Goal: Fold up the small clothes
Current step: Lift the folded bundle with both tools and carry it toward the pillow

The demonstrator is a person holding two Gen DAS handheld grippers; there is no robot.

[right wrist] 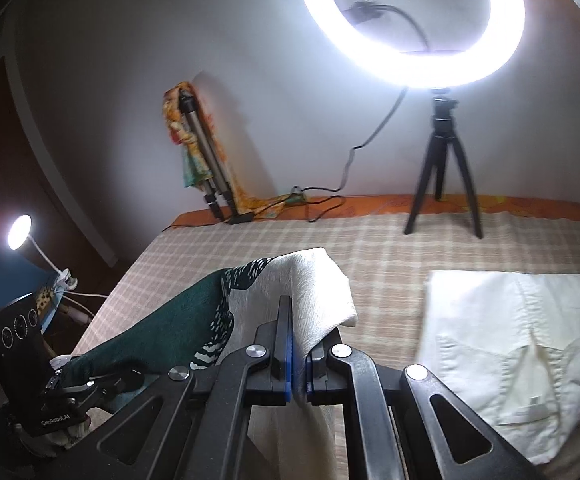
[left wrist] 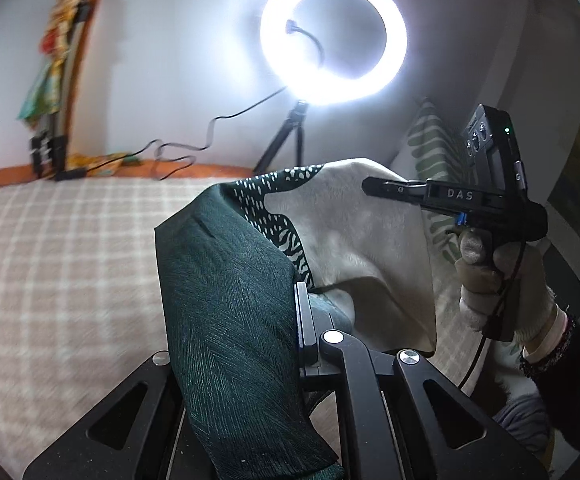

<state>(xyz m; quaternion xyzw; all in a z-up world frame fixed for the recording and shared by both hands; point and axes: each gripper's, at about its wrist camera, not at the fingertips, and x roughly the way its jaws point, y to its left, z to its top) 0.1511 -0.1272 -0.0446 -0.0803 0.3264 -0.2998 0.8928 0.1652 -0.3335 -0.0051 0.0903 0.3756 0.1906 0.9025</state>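
Bed with checked cover (right wrist: 250, 248) served as the work surface; it filled the lower half of both views.

Ring light on a small tripod (right wrist: 441, 168) stood at the far edge of the bed, well apart from the cloth. Its cable (right wrist: 345, 168) ran along the headboard side. A second, folded tripod (right wrist: 210, 176) leaned on the wall by a patterned cloth. None of these looked to lie in the fold path.

White folded garment (right wrist: 509, 344) lay flat on the bed to the right, near the held cloth. Judged the one real obstacle: a wide lay-down could land on it.

Green-and-cream garment (left wrist: 226, 304) was held up off the bed between both grippers, draped and sagging. Judged light, soft, limp, not slippery, and best held at edges or corners so it hangs flat.

Left gripper (left wrist: 286, 328): dark green part passed between its fingers, apparently clamped, though cloth hid the left finger.

Right gripper (right wrist: 298, 344): jaws together, blue pads (right wrist: 288, 364) pinching the cream part.
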